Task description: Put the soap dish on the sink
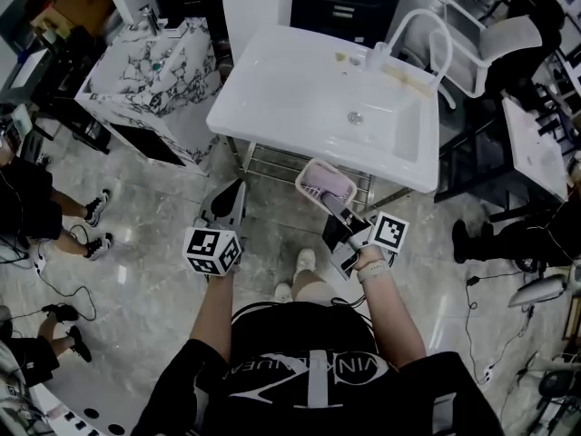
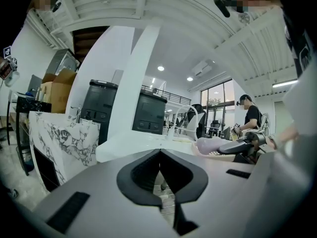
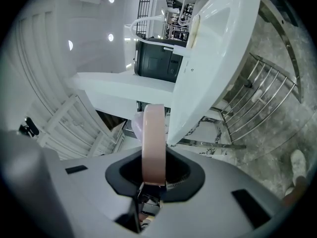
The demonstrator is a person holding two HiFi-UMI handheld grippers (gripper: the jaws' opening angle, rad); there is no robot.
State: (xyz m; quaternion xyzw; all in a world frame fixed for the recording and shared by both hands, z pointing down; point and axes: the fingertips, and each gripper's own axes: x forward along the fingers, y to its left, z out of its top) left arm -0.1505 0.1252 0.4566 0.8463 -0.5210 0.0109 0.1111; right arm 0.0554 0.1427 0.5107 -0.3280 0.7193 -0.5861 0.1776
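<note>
The pink soap dish (image 1: 323,182) hangs in front of the near edge of the white sink (image 1: 300,80), held by its rim in my right gripper (image 1: 334,205), which is shut on it. In the right gripper view the soap dish (image 3: 153,138) stands edge-on between the jaws of the right gripper (image 3: 154,176), with the sink (image 3: 218,48) just beyond it. My left gripper (image 1: 229,198) is shut and holds nothing, left of the dish and short of the sink's front. From the left gripper (image 2: 159,153) view, the sink (image 2: 133,144) lies ahead and the soap dish (image 2: 212,145) is at the right.
A curved white faucet (image 1: 427,27) rises at the sink's far right. A steel rack (image 1: 272,163) sits under the sink. A marble-patterned cabinet (image 1: 150,66) stands to the left. People's feet (image 1: 91,218) and cables are on the floor at the left, and chairs (image 1: 504,44) at the upper right.
</note>
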